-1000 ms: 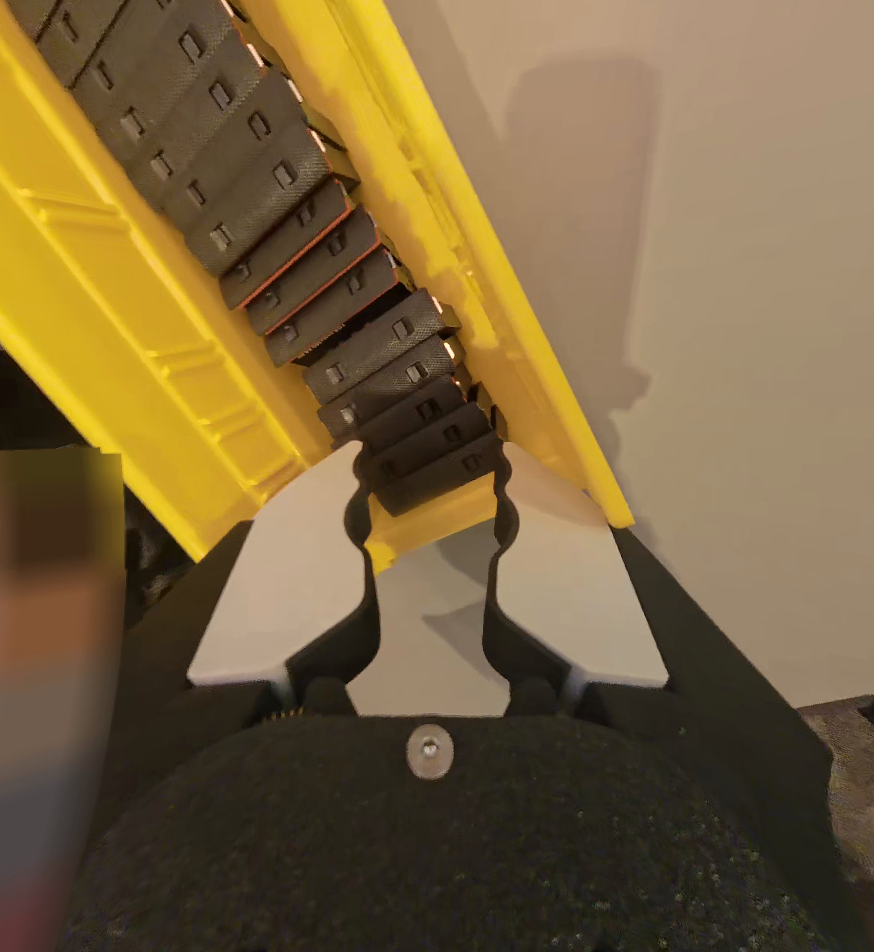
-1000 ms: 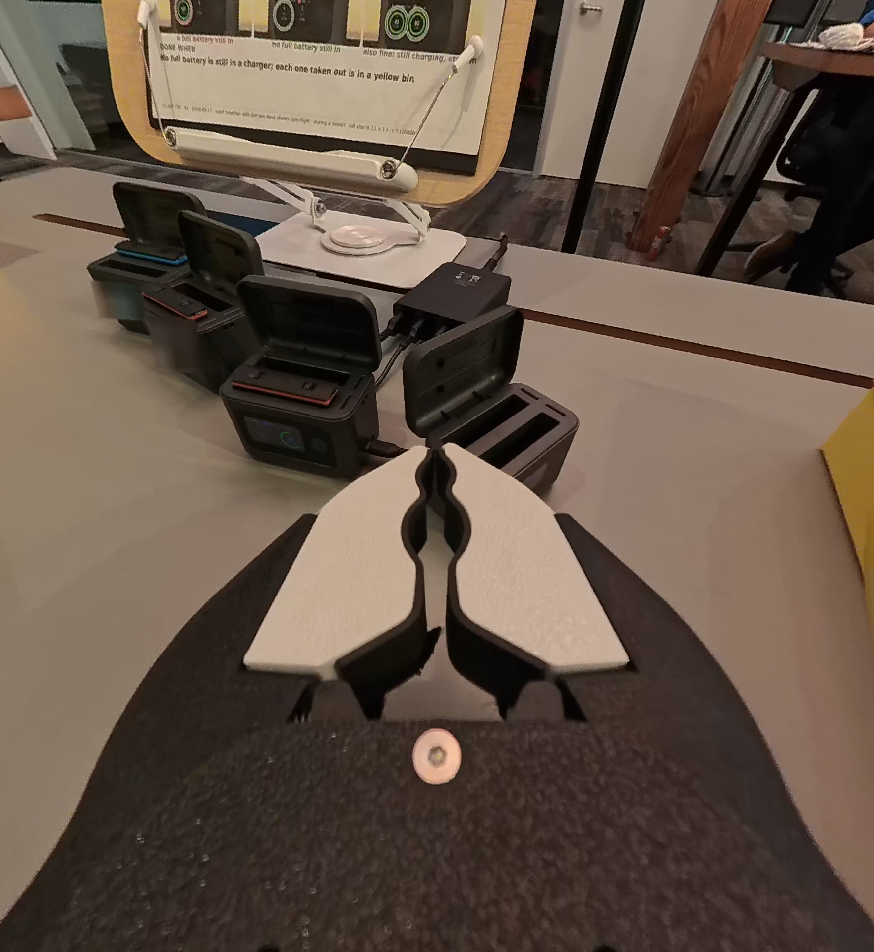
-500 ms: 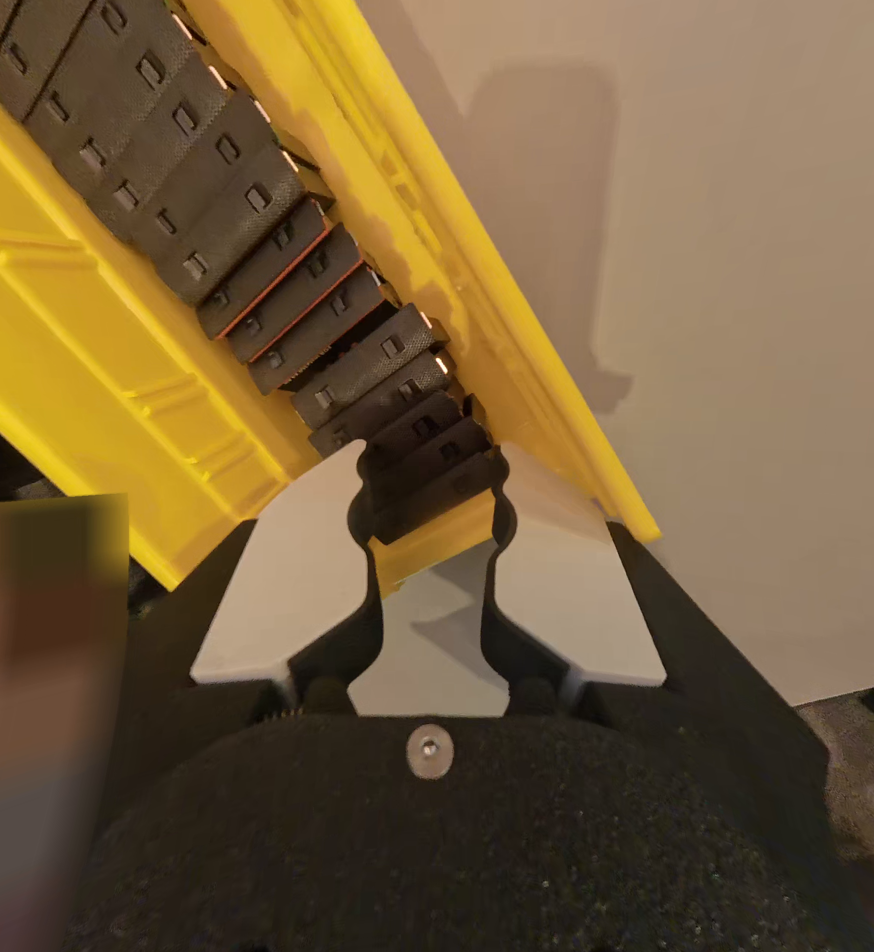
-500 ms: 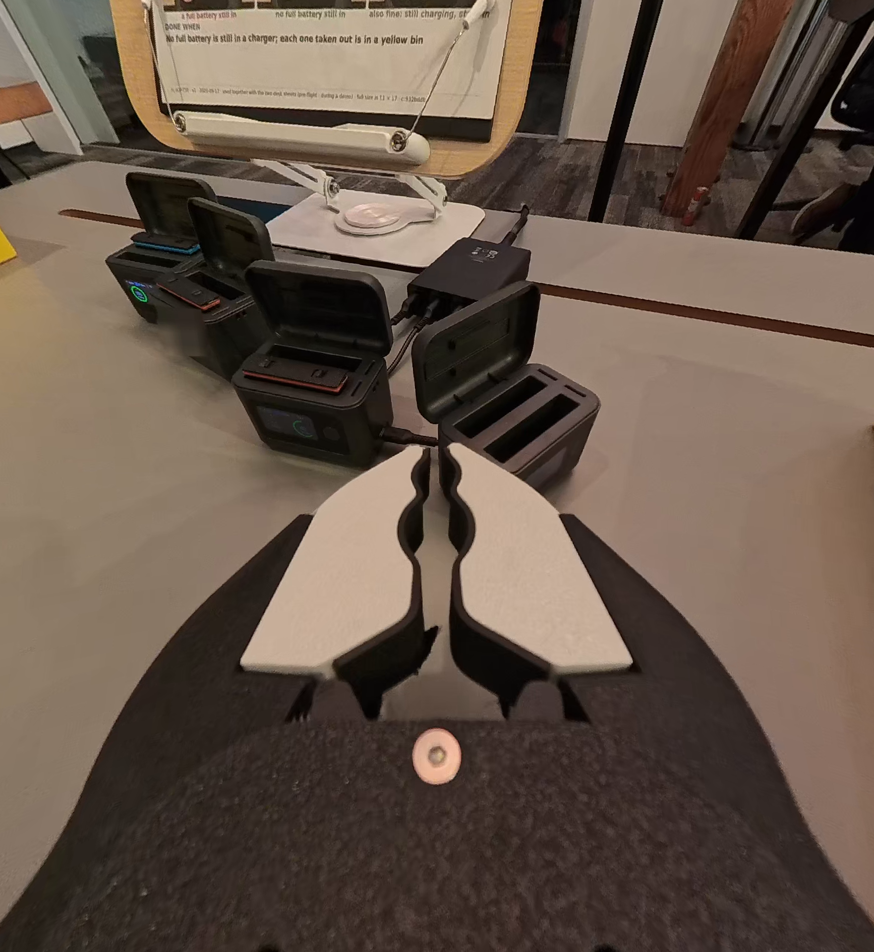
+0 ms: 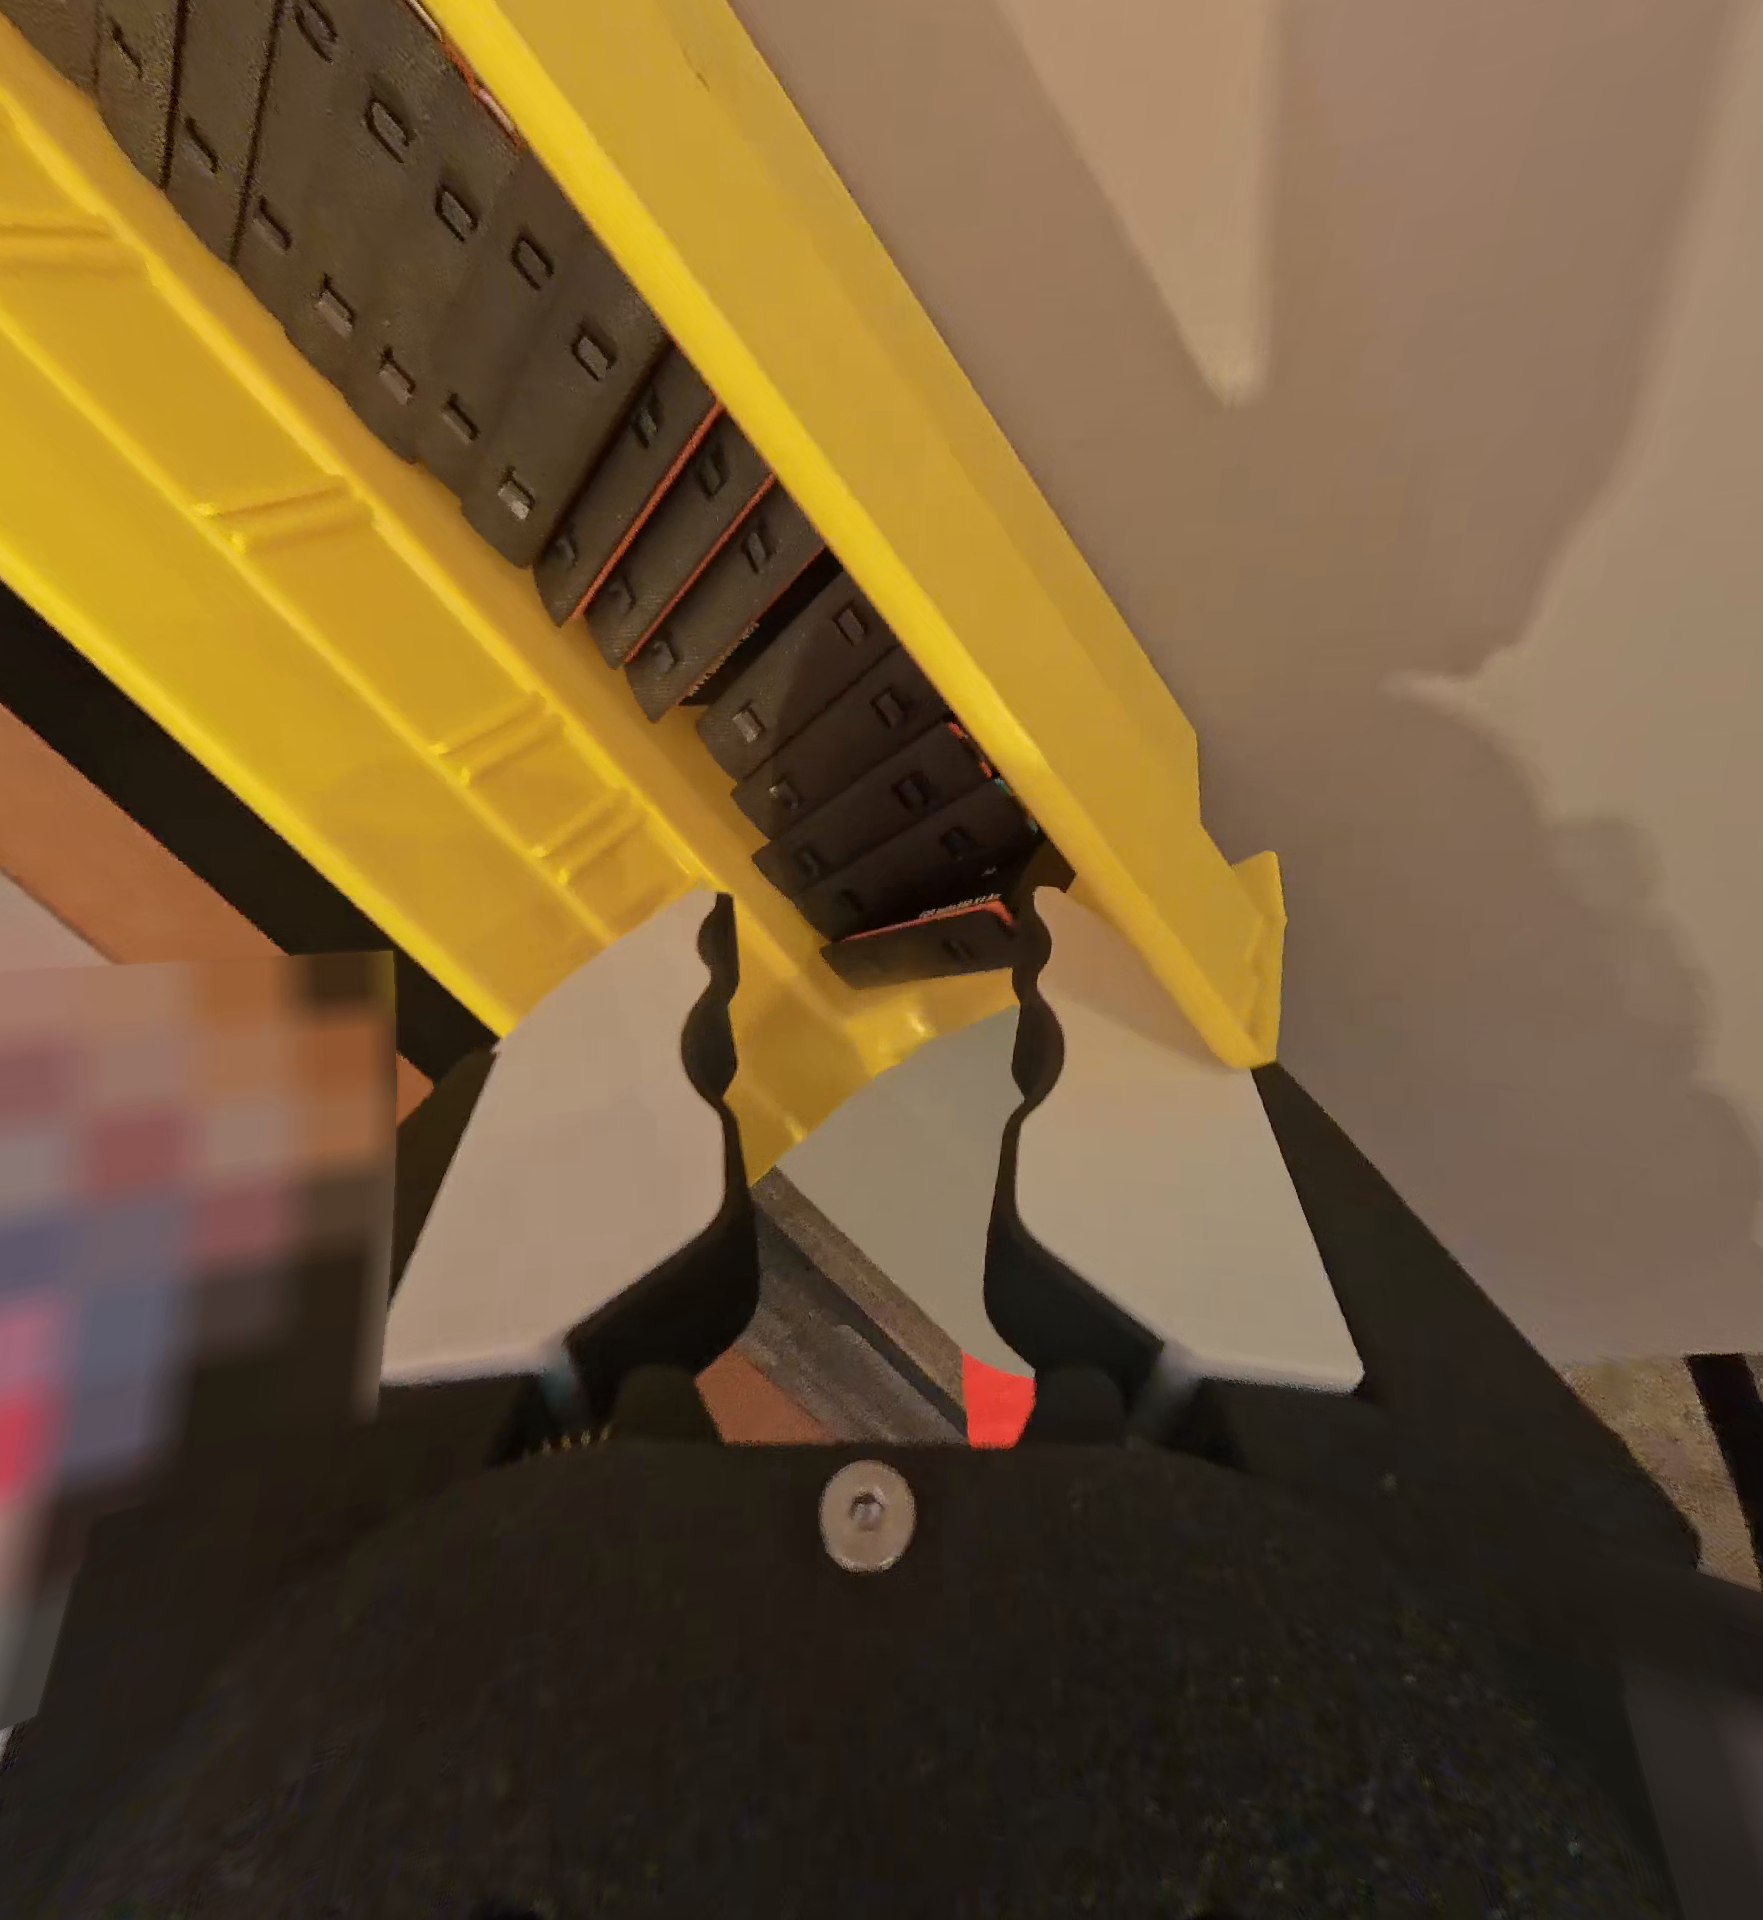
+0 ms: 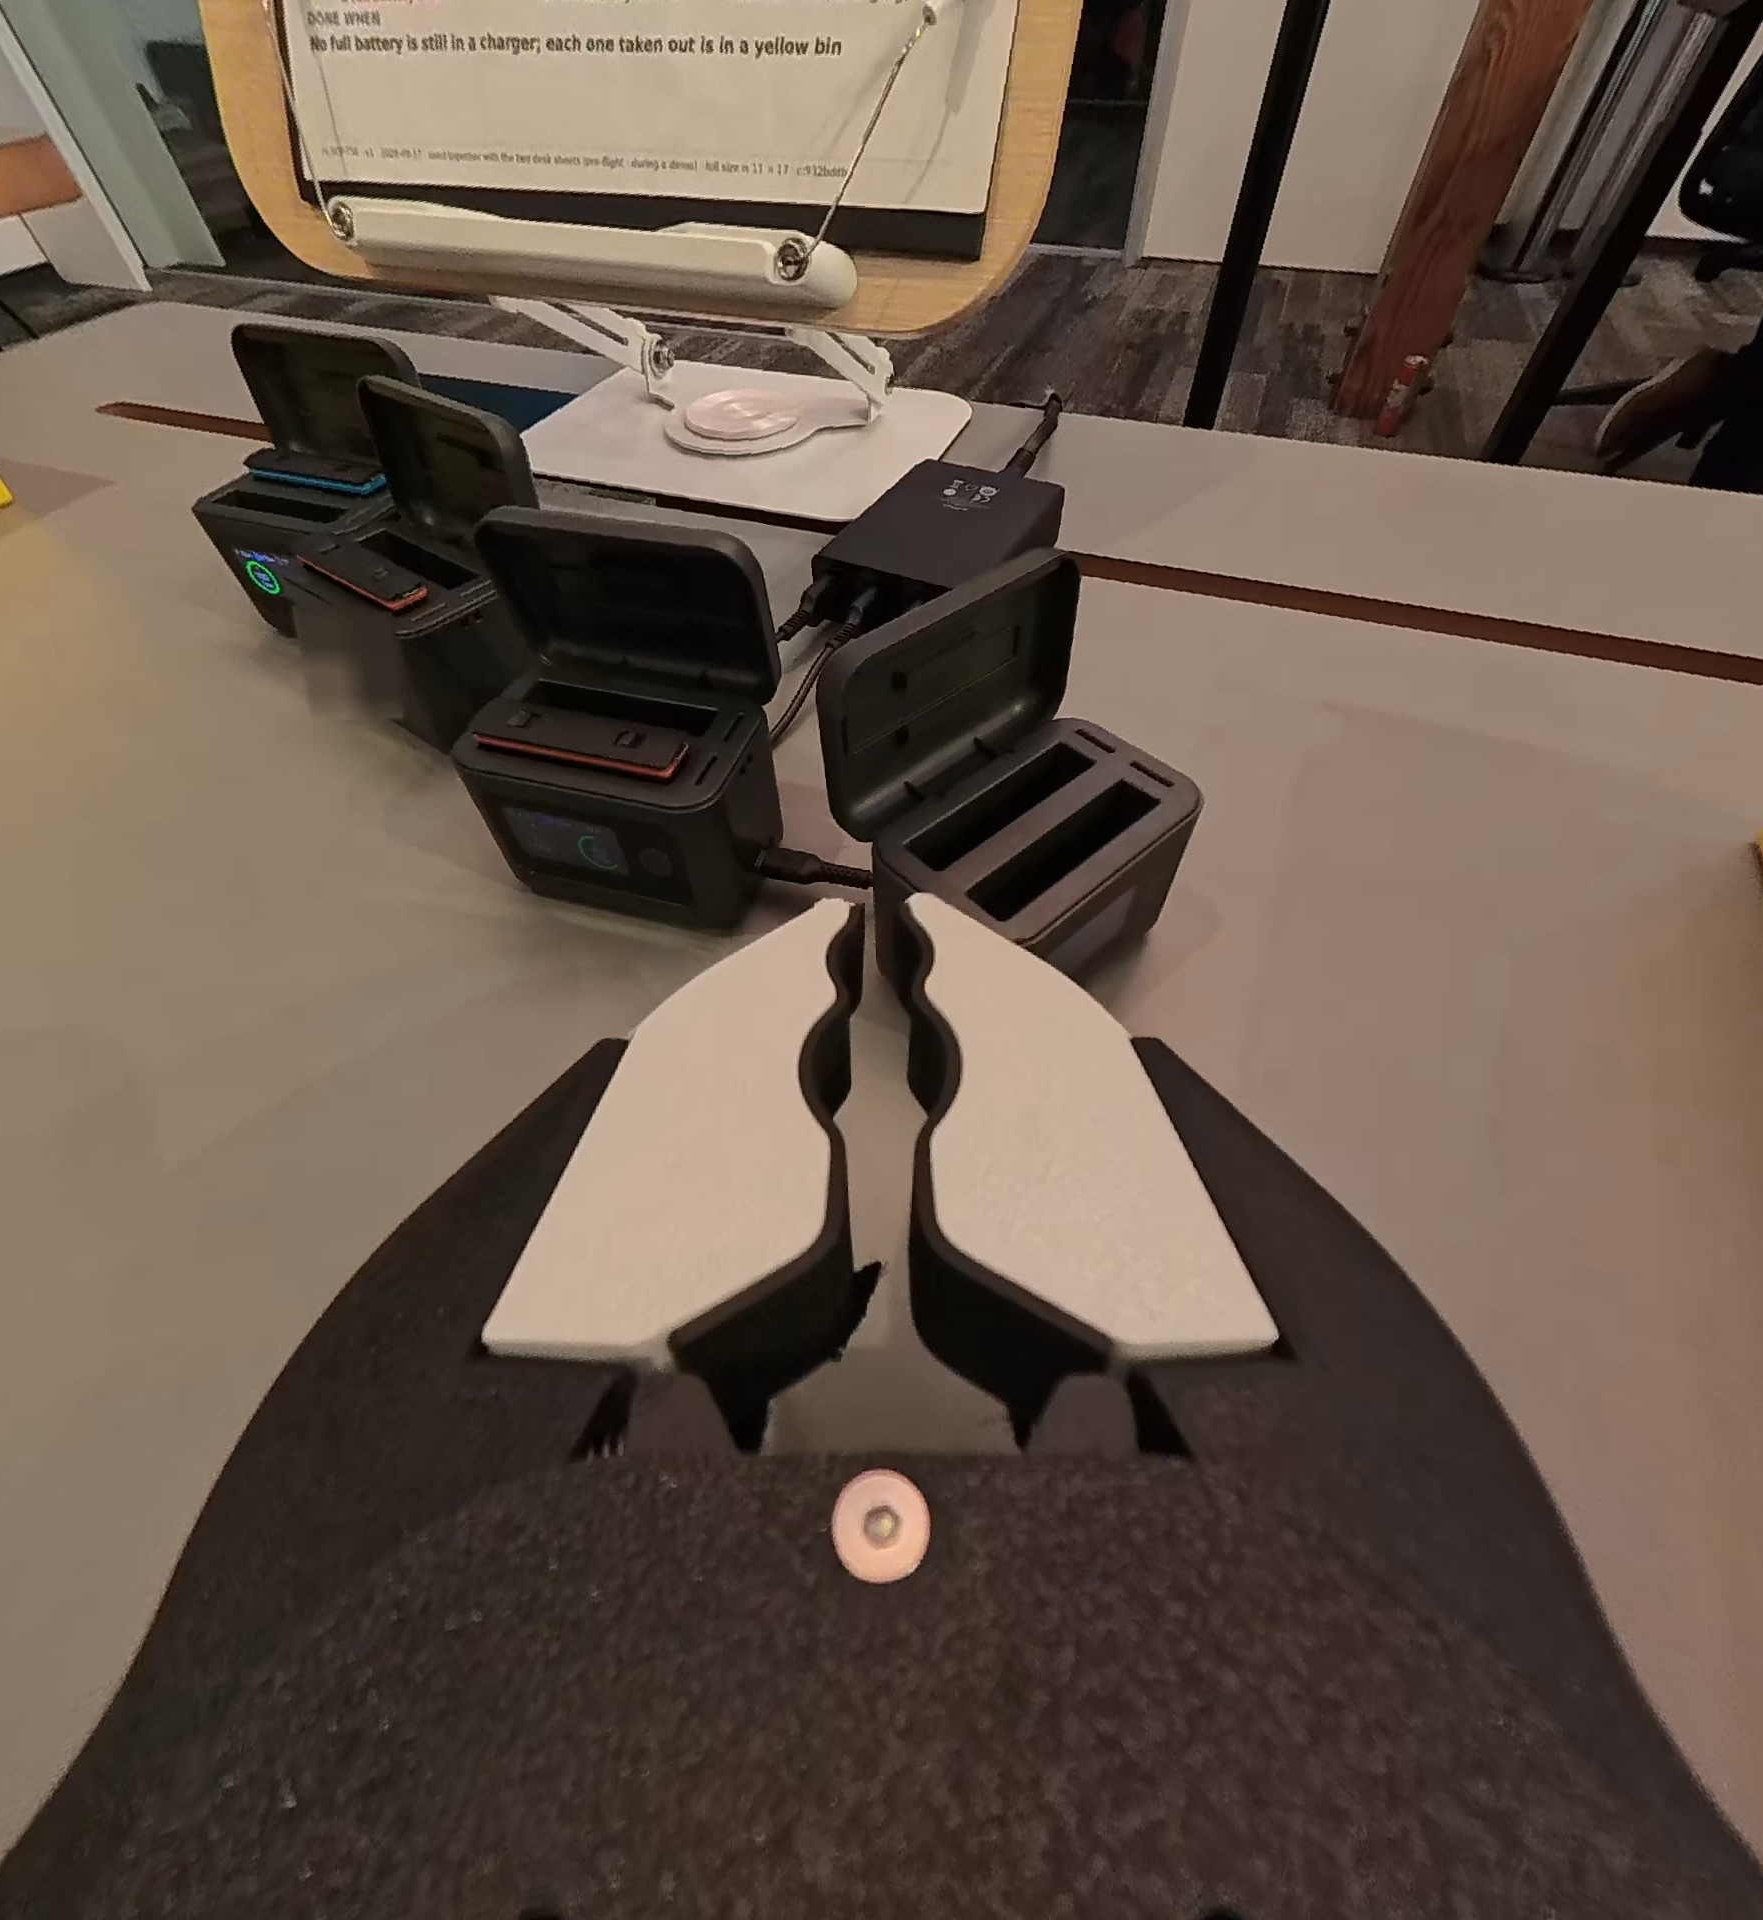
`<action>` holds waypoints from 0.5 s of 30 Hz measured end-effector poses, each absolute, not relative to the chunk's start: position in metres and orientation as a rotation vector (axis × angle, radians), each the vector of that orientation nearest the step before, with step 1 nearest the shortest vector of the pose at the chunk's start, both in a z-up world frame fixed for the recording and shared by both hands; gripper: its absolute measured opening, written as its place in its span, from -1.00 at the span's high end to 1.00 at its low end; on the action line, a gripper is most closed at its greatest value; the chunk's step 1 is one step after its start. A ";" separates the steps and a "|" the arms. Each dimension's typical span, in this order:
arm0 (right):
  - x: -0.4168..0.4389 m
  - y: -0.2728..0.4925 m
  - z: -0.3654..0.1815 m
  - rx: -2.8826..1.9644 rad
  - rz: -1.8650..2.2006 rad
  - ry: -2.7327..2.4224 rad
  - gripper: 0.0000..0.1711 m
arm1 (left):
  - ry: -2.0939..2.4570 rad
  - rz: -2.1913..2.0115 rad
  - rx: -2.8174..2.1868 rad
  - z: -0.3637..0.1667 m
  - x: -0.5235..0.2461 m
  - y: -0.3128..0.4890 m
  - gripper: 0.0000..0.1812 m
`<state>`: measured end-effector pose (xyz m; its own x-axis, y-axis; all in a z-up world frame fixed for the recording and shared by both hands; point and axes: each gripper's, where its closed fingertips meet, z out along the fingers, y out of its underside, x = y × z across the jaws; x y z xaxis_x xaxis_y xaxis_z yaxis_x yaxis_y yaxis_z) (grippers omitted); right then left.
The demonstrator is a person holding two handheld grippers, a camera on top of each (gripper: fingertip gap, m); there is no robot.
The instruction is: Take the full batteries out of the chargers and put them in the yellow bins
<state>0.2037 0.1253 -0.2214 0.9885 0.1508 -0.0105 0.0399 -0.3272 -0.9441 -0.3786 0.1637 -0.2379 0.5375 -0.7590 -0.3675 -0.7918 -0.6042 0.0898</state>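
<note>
Four lidded chargers [image 6: 617, 800] at twelve o'clock on counter [image 6: 181, 935], right gripper [image 6: 882, 914] jaws nearly closed, empty, left gripper [image 5: 872, 935] jaws parted over yellow bin [image 5: 337, 644] of batteries [image 5: 503, 343].

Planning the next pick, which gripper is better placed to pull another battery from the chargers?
Right. The right gripper faces the black chargers, near the red-edged battery. The left gripper is open at the yellow plastic bin.

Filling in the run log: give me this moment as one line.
left gripper: open at yellow bin, battery released | right gripper: shut, empty, facing chargers
</note>
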 end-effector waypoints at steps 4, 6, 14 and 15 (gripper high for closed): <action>0.205 0.125 -0.222 -1.906 0.119 -0.132 0.94 | 1.501 0.714 -2.611 -0.226 -0.386 0.160 0.55; 0.204 0.125 -0.222 -1.906 0.118 -0.137 0.94 | 1.642 0.799 -2.544 -0.223 -0.393 0.157 0.59; 0.202 0.125 -0.224 -1.911 0.120 -0.146 0.94 | 2.119 0.889 -2.263 -0.232 -0.412 0.147 0.49; 0.202 0.126 -0.224 -1.911 0.121 -0.147 0.94 | 2.145 0.832 -2.223 -0.235 -0.409 0.148 0.49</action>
